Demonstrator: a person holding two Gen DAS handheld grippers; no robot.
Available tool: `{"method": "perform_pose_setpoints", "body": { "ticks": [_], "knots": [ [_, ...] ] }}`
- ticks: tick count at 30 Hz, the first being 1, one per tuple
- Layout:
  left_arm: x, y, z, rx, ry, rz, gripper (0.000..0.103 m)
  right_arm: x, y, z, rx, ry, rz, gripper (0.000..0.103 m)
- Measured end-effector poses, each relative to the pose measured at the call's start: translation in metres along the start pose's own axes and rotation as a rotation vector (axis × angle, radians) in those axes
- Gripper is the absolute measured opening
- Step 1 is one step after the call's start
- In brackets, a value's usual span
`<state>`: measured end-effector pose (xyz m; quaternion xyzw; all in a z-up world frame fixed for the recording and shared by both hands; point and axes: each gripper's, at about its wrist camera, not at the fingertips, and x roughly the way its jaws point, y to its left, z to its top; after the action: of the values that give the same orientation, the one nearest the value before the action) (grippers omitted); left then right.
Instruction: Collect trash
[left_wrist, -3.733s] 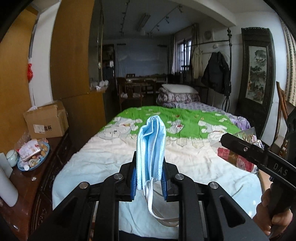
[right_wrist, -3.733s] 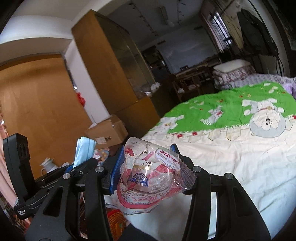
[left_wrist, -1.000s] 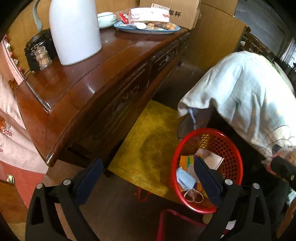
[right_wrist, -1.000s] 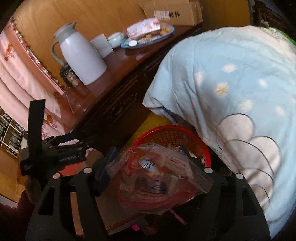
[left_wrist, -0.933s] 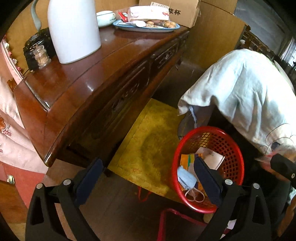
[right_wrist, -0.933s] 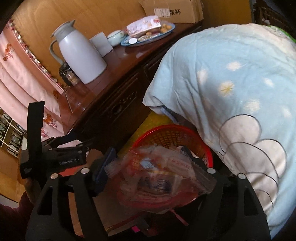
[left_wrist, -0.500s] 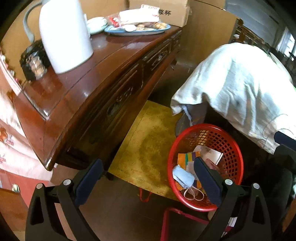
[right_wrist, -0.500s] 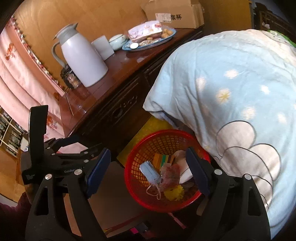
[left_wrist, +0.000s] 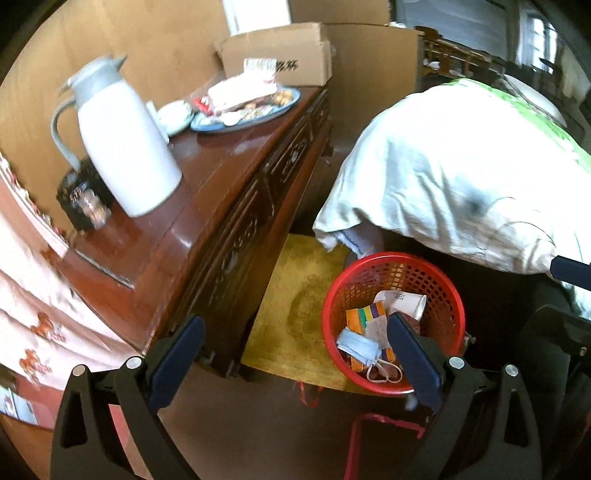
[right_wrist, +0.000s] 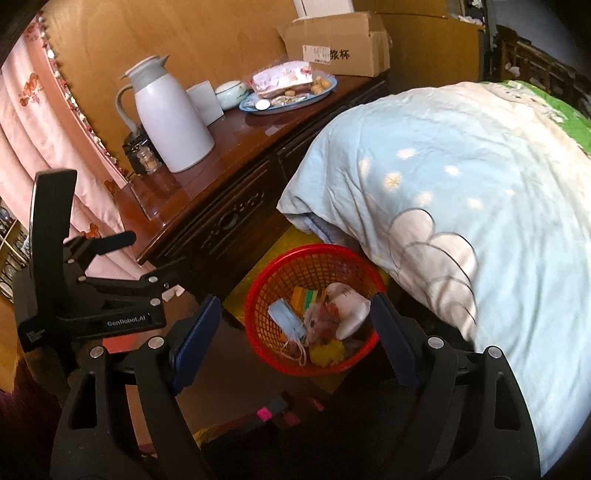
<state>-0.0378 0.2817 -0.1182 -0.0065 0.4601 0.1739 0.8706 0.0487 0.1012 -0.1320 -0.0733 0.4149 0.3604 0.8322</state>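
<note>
A red mesh trash basket (left_wrist: 447, 295) (right_wrist: 280, 273) stands on the floor between a wooden sideboard and the bed. In it lie a blue face mask (left_wrist: 356, 347) (right_wrist: 286, 317), a crumpled red and clear snack bag (right_wrist: 323, 317), a white paper cup (right_wrist: 349, 301) (left_wrist: 404, 301) and coloured cartons (left_wrist: 364, 314). My left gripper (left_wrist: 295, 363) is open and empty above the floor left of the basket. My right gripper (right_wrist: 293, 341) is open and empty above the basket. The left gripper's body also shows in the right wrist view (right_wrist: 92, 295).
A dark wooden sideboard (left_wrist: 229, 192) (right_wrist: 229, 147) carries a white thermos jug (left_wrist: 123, 144) (right_wrist: 170, 110), a snack plate (right_wrist: 288, 98) and a cardboard box (right_wrist: 340, 44). The bed with a pale quilt (right_wrist: 461, 192) overhangs the basket. A yellow mat (left_wrist: 295, 295) lies under it.
My left gripper let the face mask go into the basket. My right gripper opened and dropped the snack bag into the basket. Both have risen a little since.
</note>
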Motion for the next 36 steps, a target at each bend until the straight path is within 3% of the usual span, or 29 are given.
{"method": "perform_pose_setpoints", "body": {
  "ticks": [10, 20, 36],
  "knots": [
    [-0.030, -0.025, -0.015, 0.084, -0.041, -0.023, 0.097, -0.019, -0.008, -0.028, 0.072, 0.026, -0.037, 0.081],
    [-0.014, -0.033, -0.029, 0.116, -0.013, 0.007, 0.097, -0.004, 0.006, -0.038, 0.007, 0.078, -0.116, 0.081],
    [-0.010, -0.037, -0.031, 0.116, -0.008, -0.027, 0.097, 0.001, 0.003, -0.039, 0.021, 0.096, -0.124, 0.081]
  ]
}}
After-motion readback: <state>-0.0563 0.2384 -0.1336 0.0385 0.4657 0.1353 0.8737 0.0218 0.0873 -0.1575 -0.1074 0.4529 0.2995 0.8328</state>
